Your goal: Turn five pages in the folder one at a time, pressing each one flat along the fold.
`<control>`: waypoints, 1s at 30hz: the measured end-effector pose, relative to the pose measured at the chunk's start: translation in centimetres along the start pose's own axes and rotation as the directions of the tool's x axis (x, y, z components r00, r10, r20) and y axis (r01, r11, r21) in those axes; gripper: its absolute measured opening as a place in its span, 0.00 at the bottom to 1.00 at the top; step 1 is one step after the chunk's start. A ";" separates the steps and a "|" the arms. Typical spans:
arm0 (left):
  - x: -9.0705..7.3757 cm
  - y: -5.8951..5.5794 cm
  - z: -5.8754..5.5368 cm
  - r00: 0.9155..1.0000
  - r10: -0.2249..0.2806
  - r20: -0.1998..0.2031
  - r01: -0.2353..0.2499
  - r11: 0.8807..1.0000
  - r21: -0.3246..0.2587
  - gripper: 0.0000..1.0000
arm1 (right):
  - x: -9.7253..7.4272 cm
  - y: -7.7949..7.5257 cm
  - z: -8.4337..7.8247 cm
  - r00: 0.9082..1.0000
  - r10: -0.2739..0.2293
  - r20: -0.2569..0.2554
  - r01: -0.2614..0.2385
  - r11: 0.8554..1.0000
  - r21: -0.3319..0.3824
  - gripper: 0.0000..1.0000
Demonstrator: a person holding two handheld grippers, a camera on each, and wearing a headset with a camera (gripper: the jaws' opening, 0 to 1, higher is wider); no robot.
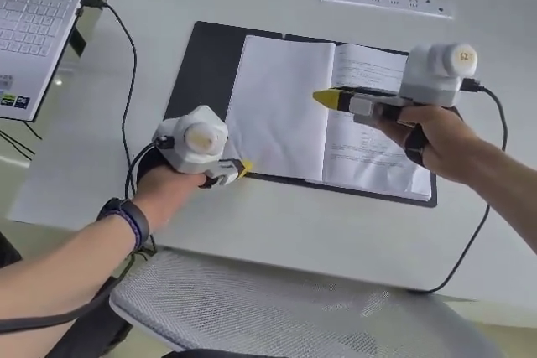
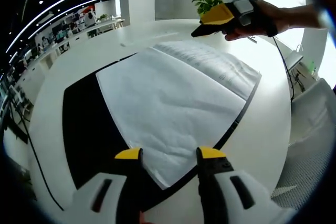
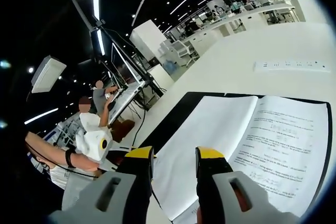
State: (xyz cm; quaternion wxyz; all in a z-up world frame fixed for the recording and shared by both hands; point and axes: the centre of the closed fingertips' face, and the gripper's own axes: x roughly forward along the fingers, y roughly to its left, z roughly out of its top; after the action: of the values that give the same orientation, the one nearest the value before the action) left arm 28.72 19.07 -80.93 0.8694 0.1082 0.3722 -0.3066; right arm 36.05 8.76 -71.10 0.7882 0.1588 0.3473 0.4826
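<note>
A black folder [image 1: 205, 64] lies open on the white table. Its left page [image 1: 281, 106] is blank white and its right page [image 1: 369, 144] is printed. My left gripper [image 1: 235, 171] sits at the blank page's near corner. In the left gripper view it [image 2: 169, 153] is open, with the page corner [image 2: 165, 179] lying between the jaws. My right gripper [image 1: 323, 98] hovers over the fold, above the paper. Seen in its own view it [image 3: 174, 153] is open, with nothing between the jaws and the blank page [image 3: 210, 129] below.
A laptop [image 1: 29, 23] stands at the far left with a black cable [image 1: 126, 64] running past the folder. A white power strip [image 1: 386, 2] lies behind the folder. A mesh chair [image 1: 294, 308] is at the table's near edge.
</note>
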 end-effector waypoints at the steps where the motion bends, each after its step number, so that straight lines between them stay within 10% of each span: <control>1: 0.0 0.0 0.0 1.000 -0.001 0.000 0.001 1.000 -0.002 0.40 | 0.1 -0.3 0.2 1.000 0.002 0.000 -0.002 1.000 0.000 0.29; 14: 0.4 0.3 -0.2 1.000 0.003 -0.006 -0.003 1.000 -0.013 0.40 | 2.3 -4.4 2.1 1.000 -0.002 0.023 0.001 0.998 0.058 0.21; 30: 1.1 1.0 -0.6 1.000 0.005 -0.011 -0.005 1.000 -0.018 0.40 | 4.0 -7.6 -2.5 1.000 -0.006 -0.028 0.008 0.995 0.097 0.04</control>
State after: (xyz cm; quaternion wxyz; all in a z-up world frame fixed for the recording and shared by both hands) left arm 29.55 19.58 -82.24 0.8689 0.1032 0.3796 -0.3006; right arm 40.46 8.32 -78.88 0.7763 0.1891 0.3819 0.4644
